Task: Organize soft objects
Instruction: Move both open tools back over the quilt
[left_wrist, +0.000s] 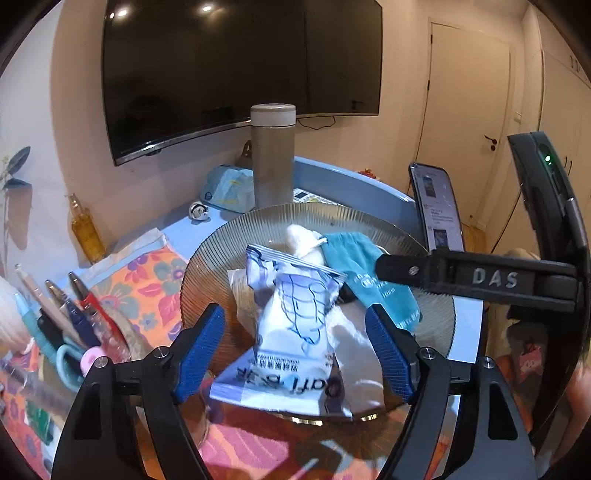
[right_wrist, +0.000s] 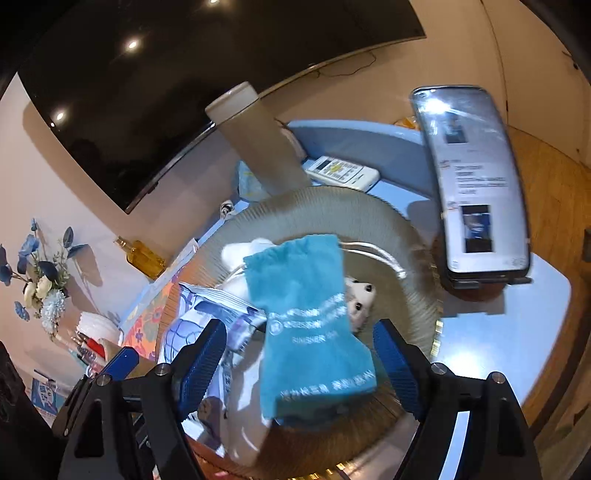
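Note:
A ribbed glass plate (left_wrist: 221, 243) holds soft things: a white and blue tissue pack (left_wrist: 291, 332), a teal cloth pouch (left_wrist: 354, 258), and a white plush (left_wrist: 303, 236). My left gripper (left_wrist: 295, 343) is open, its blue pads either side of the tissue pack. My right gripper (right_wrist: 299, 354) is open over the teal pouch (right_wrist: 306, 325), which lies between its pads on the plate (right_wrist: 406, 229). The plush's face (right_wrist: 360, 295) peeks out beside the pouch. The right gripper's body (left_wrist: 480, 278) reaches in from the right in the left wrist view.
A tall grey bottle (left_wrist: 273, 155) stands behind the plate. A phone on a stand (left_wrist: 437, 206) is at the right. A remote (right_wrist: 341, 171), an oil bottle (left_wrist: 85, 229), a pen holder (left_wrist: 62, 317) and a floral cloth (left_wrist: 144, 280) surround the plate.

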